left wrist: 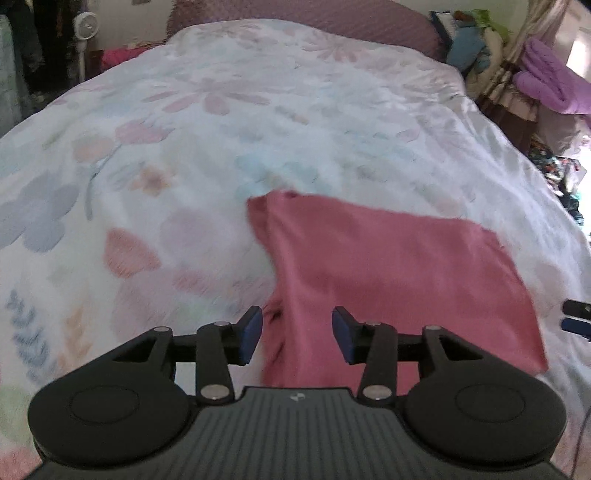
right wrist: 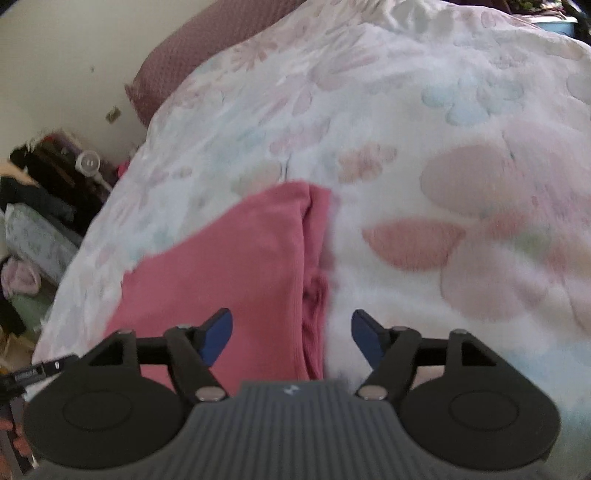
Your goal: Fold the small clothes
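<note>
Your pink garment lies folded on the flowered bed cover, and both grippers hang above it with nothing in them

You work over a wide white quilted bed cover (left wrist: 258,122) printed with pale pink and blue flowers, and behind it sits a long mauve textured pillow (left wrist: 354,18) at the head of the bed. The small pink knitted garment (left wrist: 388,266) rests flat on the cover near you, folded into a rough rectangle, with a thicker bunched edge along its one side. Your left gripper (left wrist: 297,334) points down at that bunched edge; its blue-padded fingers (left wrist: 251,334) stand apart and do not touch the cloth. Your right gripper (right wrist: 291,336) is above the opposite edge of the garment, the fingers (right wrist: 218,334) wide apart, also holding nothing
</note>
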